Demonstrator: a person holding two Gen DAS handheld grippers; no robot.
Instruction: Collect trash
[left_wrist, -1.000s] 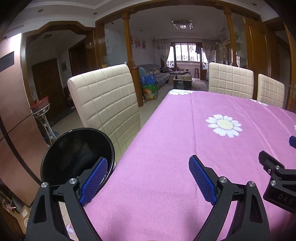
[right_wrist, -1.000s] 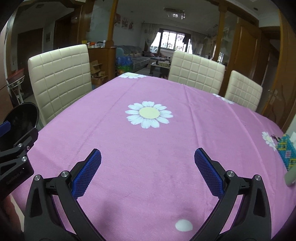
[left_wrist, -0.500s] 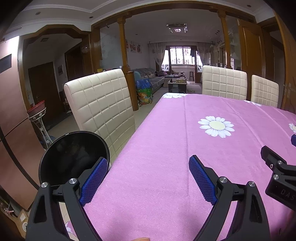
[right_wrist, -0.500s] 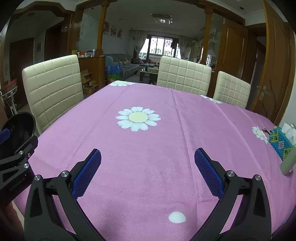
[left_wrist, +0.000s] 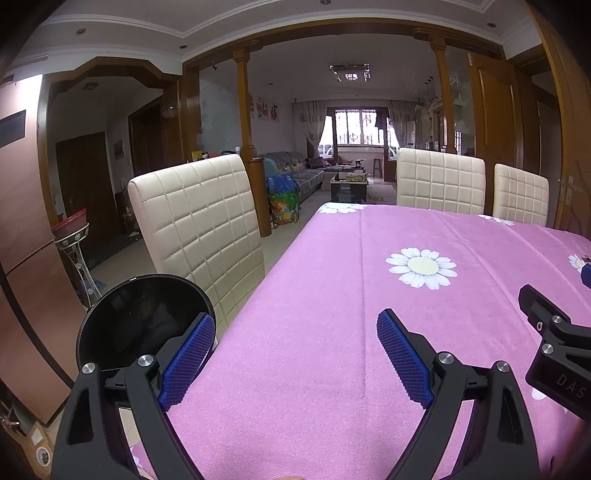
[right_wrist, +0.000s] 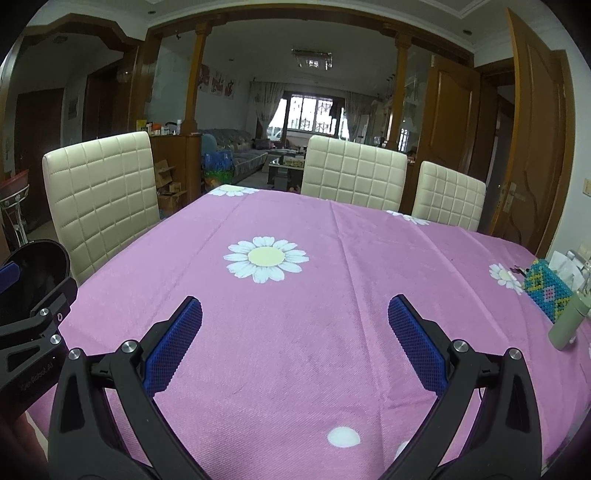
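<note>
Apparently search/wrap-up stage: left gripper (left_wrist: 295, 354) and right gripper (right_wrist: 294, 341) both spread wide, empty, low-centre over the cloth (right_wrist: 295, 295). No trash visible on it; bin (left_wrist: 142, 321) sits lower left off the table edge. Next: scan for leftovers, prob. none.

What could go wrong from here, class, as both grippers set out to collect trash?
1. The open left gripper hangs at the table's edge beside the black bin; a careless swing might knock it.
2. The pale bottle and beaded box by the right gripper could be mistaken for trash.
</note>
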